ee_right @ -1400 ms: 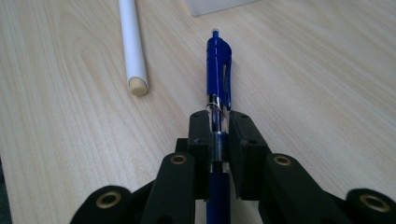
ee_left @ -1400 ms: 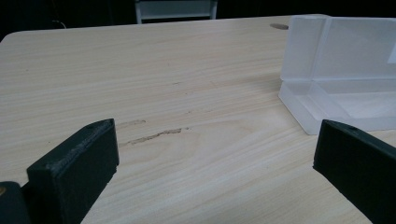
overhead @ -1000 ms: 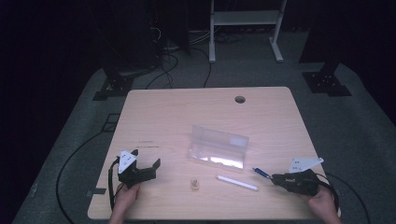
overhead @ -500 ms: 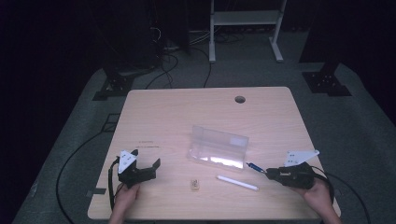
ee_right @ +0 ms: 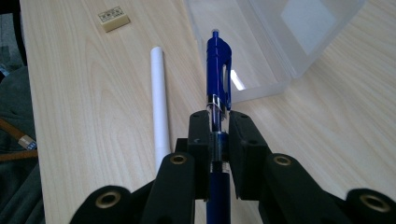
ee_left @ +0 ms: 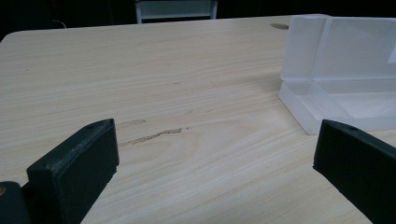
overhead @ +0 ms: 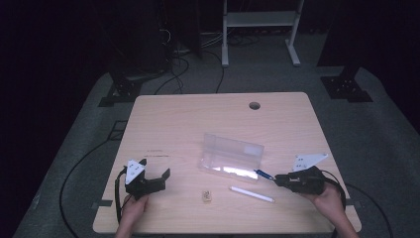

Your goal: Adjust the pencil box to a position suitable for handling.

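Since a second ago we log the right tongs (overhead: 277, 179), clenched on the blue pen (ee_right: 218, 60), moved leftward until the pen tip reaches the clear plastic case (overhead: 231, 156). Left tongs (overhead: 154, 174): spread wide, nothing held, low over the tabletop (overhead: 188, 119). White stick (overhead: 251, 194) and eraser (overhead: 206, 196) lie nearby.

Dim room, dark surround | grey floor (overhead: 391, 148) all around | pale wooden table (overhead: 198, 119) centre | white frame (overhead: 257, 20) at 12 | black cables (overhead: 183, 64) at 11
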